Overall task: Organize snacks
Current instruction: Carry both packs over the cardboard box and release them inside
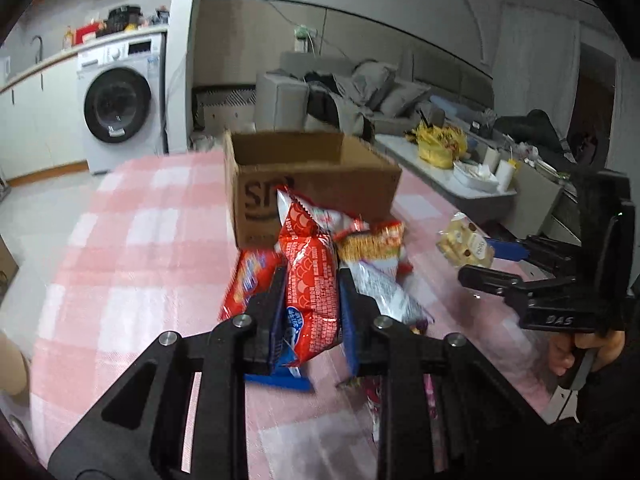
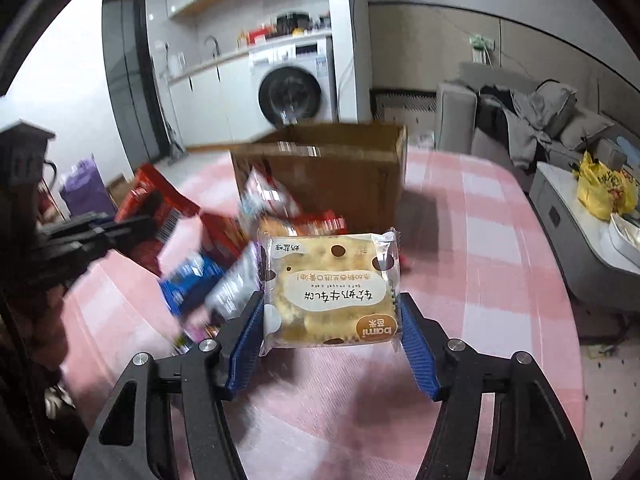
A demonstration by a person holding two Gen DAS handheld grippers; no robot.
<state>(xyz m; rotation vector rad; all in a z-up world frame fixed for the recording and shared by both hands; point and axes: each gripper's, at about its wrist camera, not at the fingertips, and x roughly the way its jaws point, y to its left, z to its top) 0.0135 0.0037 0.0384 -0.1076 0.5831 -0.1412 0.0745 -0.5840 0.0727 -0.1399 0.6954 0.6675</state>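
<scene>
My left gripper (image 1: 310,280) is shut on a red snack bag (image 1: 312,268), which hangs lifted above the pink checked tablecloth (image 1: 132,248). My right gripper (image 2: 332,312) is shut on a square yellow nougat cake packet (image 2: 330,292), also held off the table. An open cardboard box (image 1: 316,176) stands behind both on the table; in the right wrist view the box (image 2: 340,172) is straight ahead. Loose snack bags (image 1: 380,256) lie in a pile in front of the box. From the left wrist view the right gripper (image 1: 472,258) and its packet (image 1: 464,244) show at the right.
A washing machine (image 1: 120,104) and kitchen counter stand beyond the table's far left. A grey sofa (image 1: 360,92) and a low white table with a yellow bag (image 1: 440,146) lie to the right. A person's hand (image 1: 576,348) holds the right gripper's handle.
</scene>
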